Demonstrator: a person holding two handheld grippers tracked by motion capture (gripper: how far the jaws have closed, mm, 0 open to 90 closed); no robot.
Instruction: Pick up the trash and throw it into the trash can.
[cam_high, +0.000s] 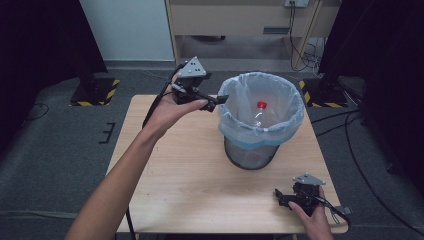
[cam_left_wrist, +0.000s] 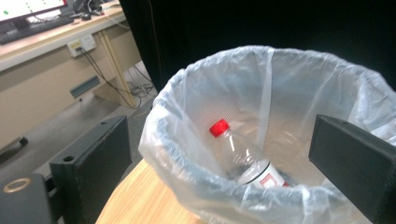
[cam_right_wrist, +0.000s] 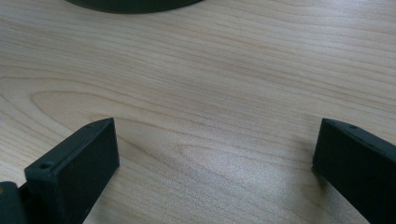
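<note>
A dark mesh waste bin (cam_high: 248, 156) lined with a pale plastic bag (cam_high: 235, 127) stands on the far right part of the wooden table (cam_high: 185, 175). Inside it lies a clear plastic bottle (cam_high: 260, 114) with a red cap (cam_left_wrist: 219, 127), leaning against the bag (cam_left_wrist: 173, 149). My left gripper (cam_high: 218, 102) is held in the air at the bin's left rim, pointing toward it. In the left gripper view my left gripper (cam_left_wrist: 217, 123) is open and holds nothing. My right gripper (cam_high: 281, 196) rests low at the table's near right corner, open over bare wood (cam_right_wrist: 210, 70).
The bin's dark base (cam_right_wrist: 135, 3) shows just ahead of the right gripper. Beyond the table stand a wooden desk (cam_high: 240, 20) with hanging cables (cam_high: 300, 50) and two black stands with hazard-striped feet (cam_high: 95, 92). Grey carpet surrounds the table.
</note>
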